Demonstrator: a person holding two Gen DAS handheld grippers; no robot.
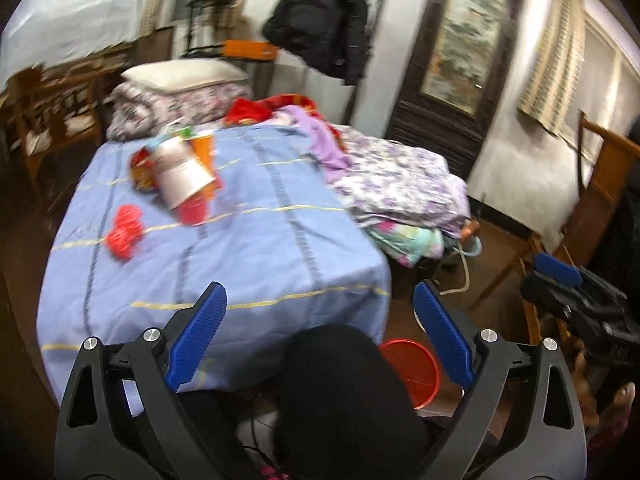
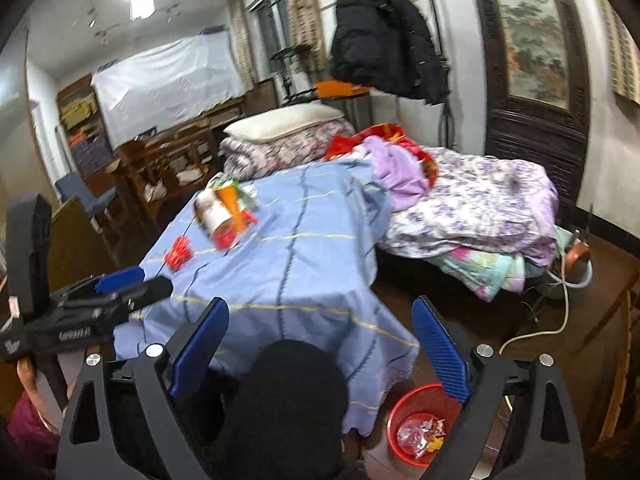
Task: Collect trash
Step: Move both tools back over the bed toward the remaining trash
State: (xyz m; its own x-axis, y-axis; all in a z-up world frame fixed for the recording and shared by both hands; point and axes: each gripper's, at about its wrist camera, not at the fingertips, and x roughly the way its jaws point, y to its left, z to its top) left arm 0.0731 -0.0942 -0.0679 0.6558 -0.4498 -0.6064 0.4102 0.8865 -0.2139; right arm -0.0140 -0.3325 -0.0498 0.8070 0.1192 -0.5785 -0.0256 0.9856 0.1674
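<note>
Blue-padded left gripper and right gripper both stand spread wide, empty. Wrappers lie in the red basket beside the blue-covered table.

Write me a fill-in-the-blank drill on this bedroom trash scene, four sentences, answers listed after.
1. The bin on the floor is coloured ____.
2. The cloth under the remaining trash is light ____.
3. The jaws of the right gripper and the left gripper stand ____, with nothing held.
4. On the rack behind the bed hangs a black ____.

Answers: red; blue; open; jacket
</note>
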